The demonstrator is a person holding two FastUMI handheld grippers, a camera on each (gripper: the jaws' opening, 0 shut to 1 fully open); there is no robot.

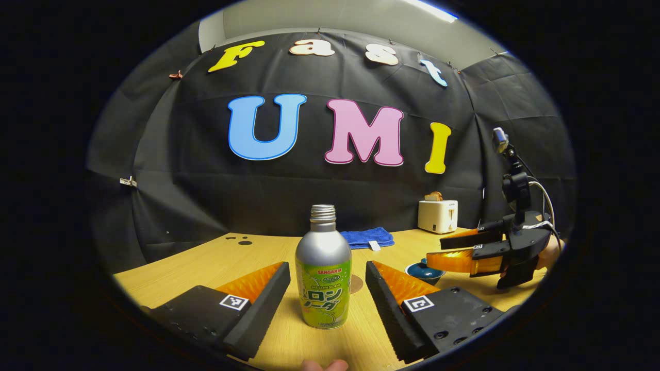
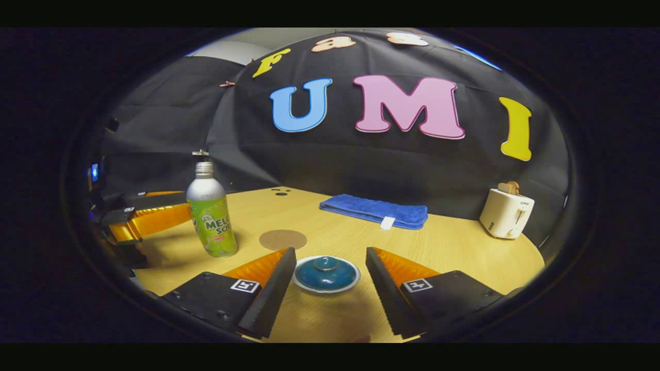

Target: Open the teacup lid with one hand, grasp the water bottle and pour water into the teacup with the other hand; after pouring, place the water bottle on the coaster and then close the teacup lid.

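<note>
Left gripper view: bottle point(image 1: 323, 273) upright on tabletop point(image 1: 206, 265), centred between left gripper point(image 1: 327, 299) fingers, spread wide, touching neither; silver shoulder, green label, cap off. Right gripper view: right gripper point(image 2: 330, 289) fingers likewise wide apart, empty, flanking lidded blue teacup point(image 2: 326, 274); round coaster point(image 2: 282, 239) just beyond, bottle near left.

The wooden table point(image 2: 454, 247) carries bottle point(image 2: 210, 211), coaster point(image 2: 282, 239), lidded teacup point(image 2: 326, 274), towel point(image 2: 374, 210), toaster point(image 2: 506, 212).

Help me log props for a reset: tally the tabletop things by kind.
Water bottle: 1
Lidded teacup: 1
Coaster: 1
Blue towel: 1
Toaster: 1
Total: 5
</note>
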